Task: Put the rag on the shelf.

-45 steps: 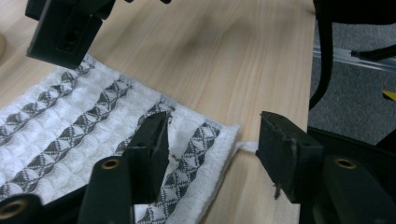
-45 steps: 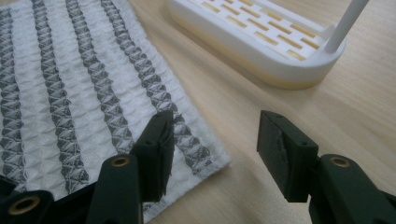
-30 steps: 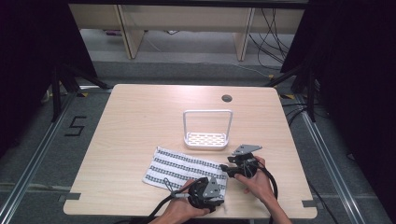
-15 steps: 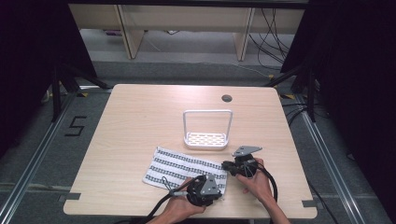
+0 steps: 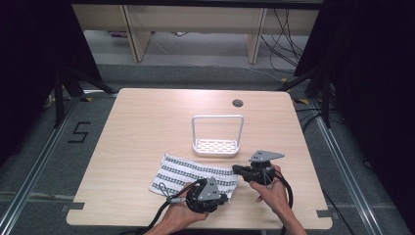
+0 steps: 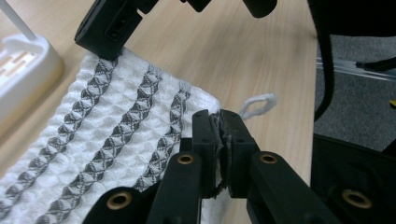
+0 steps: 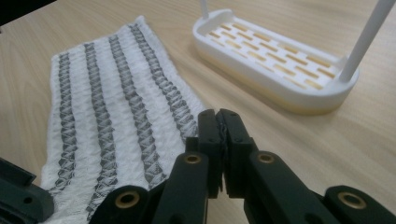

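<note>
Both grippers, left (image 6: 219,140) and right (image 7: 218,135), pinch corners of the towel (image 5: 193,174) on the counter (image 5: 147,127); a thin pinch may slip on lifting.

A light wooden table (image 5: 147,127) bears a striped towel (image 5: 186,172) and a white rack (image 5: 217,146).
</note>
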Demonstrator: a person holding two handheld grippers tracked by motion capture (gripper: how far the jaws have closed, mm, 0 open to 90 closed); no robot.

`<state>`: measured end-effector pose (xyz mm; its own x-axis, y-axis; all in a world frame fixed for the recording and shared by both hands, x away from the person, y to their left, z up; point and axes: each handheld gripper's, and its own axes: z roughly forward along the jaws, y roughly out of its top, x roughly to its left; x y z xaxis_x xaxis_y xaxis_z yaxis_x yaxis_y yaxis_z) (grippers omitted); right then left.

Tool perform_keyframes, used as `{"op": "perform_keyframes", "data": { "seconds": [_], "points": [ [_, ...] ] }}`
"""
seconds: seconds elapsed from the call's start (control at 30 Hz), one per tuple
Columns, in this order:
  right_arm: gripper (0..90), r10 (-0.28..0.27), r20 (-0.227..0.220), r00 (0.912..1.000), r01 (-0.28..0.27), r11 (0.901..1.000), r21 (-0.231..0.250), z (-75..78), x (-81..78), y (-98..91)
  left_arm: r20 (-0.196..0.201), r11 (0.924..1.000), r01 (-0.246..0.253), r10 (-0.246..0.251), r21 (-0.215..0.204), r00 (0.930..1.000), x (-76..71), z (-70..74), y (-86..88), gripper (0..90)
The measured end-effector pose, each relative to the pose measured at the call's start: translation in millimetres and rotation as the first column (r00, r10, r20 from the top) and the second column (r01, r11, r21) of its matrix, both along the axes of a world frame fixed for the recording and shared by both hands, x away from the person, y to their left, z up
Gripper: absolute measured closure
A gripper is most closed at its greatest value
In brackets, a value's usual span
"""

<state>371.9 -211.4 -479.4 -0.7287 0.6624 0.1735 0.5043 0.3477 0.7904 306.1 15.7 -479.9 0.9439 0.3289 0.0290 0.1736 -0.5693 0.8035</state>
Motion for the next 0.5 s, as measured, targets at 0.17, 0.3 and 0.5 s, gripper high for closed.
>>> {"op": "perform_keyframes", "data": {
  "seconds": [0.17,0.3,0.5],
  "points": [
    [88.8,-0.011,0.027,0.9996,0.011,0.9999,-0.008,12.9,-3.9,1.9,0.008,0.9991,-0.004,0.004,-0.042,1.0,-0.8,14.9,7.6,85.0],
    [88.9,-0.012,0.047,0.9988,0.011,0.9996,0.025,20.9,-3.5,2.7,0.022,0.9965,-0.022,0.024,-0.081,0.9995,-0.8,31.6,19.8,85.0],
    [89.0,-0.014,0.075,0.9971,0.009,0.9981,0.061,42.6,-3.7,6.0,0.048,0.9934,-0.042,0.047,-0.107,0.9978,1.5,49.1,33.4,85.0]
  ]
}}
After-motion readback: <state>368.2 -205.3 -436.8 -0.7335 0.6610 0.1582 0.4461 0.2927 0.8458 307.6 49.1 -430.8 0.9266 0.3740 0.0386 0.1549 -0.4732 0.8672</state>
